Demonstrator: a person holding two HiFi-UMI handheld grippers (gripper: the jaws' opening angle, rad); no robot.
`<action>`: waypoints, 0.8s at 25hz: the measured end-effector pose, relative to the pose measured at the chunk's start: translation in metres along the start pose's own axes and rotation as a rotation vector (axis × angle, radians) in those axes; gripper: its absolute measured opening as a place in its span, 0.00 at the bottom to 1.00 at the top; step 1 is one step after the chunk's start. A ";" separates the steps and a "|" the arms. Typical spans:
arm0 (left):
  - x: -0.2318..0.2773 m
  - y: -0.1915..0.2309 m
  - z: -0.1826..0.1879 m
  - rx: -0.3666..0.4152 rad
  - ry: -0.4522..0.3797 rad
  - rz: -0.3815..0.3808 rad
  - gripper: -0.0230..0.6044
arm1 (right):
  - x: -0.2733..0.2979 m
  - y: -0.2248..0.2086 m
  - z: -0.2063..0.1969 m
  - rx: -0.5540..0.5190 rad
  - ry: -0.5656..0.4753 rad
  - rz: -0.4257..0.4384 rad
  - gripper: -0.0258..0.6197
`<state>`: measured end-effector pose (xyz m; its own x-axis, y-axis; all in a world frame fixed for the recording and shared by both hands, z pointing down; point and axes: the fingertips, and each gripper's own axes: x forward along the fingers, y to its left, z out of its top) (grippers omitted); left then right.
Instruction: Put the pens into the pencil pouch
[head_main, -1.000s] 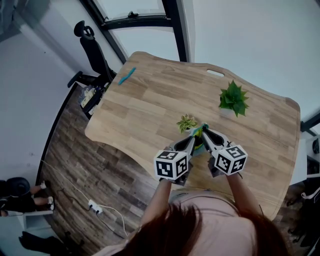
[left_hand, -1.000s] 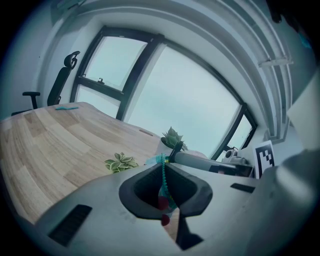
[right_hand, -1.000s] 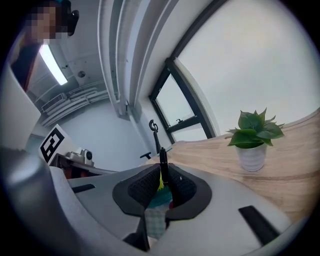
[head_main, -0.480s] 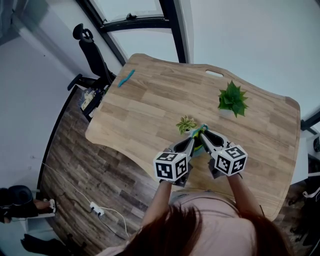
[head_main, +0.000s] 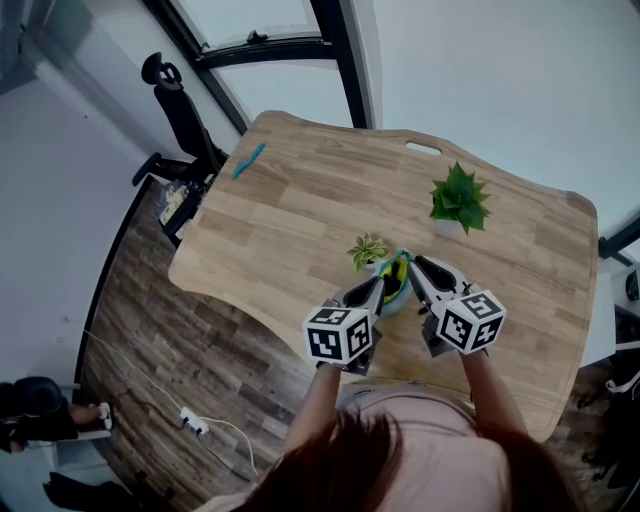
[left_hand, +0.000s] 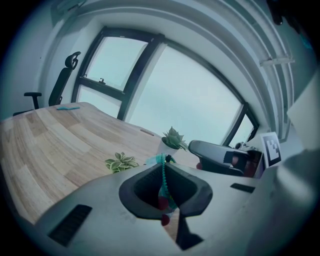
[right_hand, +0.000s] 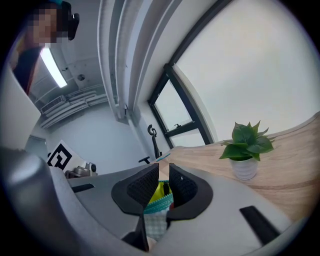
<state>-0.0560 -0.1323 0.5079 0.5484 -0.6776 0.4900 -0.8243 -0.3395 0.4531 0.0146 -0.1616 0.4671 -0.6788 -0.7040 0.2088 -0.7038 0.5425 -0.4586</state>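
Pencil pouch (head_main: 396, 282), teal-zipped and gaping on a yellow-green inside, held between two hand-held grippers over the middle stretch of a wooden table (head_main: 300, 220). Clenched by its zipper edge in the left gripper (left_hand: 162, 167), pads pressed shut with the teal teeth running up between them. Met on the other side by the right gripper (right_hand: 164, 182), jaws loosened and just been opening, parted by a narrow gap, the zipper rim and yellow lining framed in that gap with neither pad pressing on them. Flanked closely at eleven o'clock by a small variegated plant (head_main: 368, 250) and, farther off at one o'clock, by a spiky green plant (head_main: 458, 198) in a white pot. Set well apart from a lone teal pen (head_main: 248, 160), lying near the table's far left corner at ten o'clock in the head view. Backed beyond that corner by a black office chair (head_main: 180, 95) on wood-pattern flooring (head_main: 150, 330), with a white power strip (head_main: 187, 425) and its cable at eight o'clock. Handled from six o'clock by a person in a pale pink top (head_main: 430, 450).
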 end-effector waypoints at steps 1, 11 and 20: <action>0.000 0.000 -0.001 -0.002 0.000 0.001 0.06 | -0.003 -0.002 0.001 0.000 0.000 -0.007 0.12; 0.001 0.004 0.000 -0.016 -0.010 0.018 0.06 | -0.028 -0.031 -0.003 -0.006 0.026 -0.088 0.10; 0.004 0.001 -0.002 -0.026 -0.010 0.010 0.06 | -0.049 -0.067 -0.033 0.032 0.126 -0.201 0.10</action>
<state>-0.0543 -0.1336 0.5114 0.5388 -0.6874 0.4870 -0.8257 -0.3162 0.4672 0.0881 -0.1485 0.5162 -0.5483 -0.7322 0.4041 -0.8217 0.3816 -0.4234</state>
